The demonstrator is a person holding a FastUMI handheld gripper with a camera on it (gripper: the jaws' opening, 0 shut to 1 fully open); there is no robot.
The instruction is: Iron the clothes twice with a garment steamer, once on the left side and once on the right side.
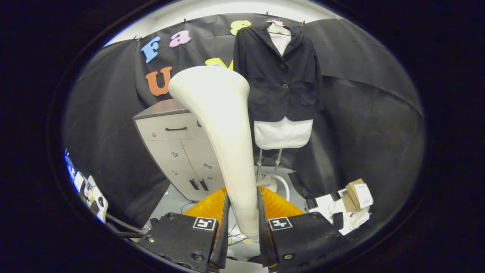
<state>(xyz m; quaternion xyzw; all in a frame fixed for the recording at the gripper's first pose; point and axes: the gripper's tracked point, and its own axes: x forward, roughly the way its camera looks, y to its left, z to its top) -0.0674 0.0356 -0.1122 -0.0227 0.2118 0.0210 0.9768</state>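
Observation:
My gripper [243, 212] is shut on the white garment steamer [223, 129]. Both fingers press on its narrow handle, and its wide flat head rises above them and leans left. Beyond the steamer a dark blazer [282, 72] hangs on a white dress form [283, 132], over a white shirt at the collar. The blazer faces me, buttoned, well clear of the steamer head. The steamer hides part of the blazer's left sleeve.
A grey cabinet [178, 148] with a drawer and doors stands left of the dress form. The form's stand and a white hose [278, 182] sit on the floor behind the fingers. Cardboard boxes [358, 195] and white items lie at the lower right. Equipment and cables lie at the lower left.

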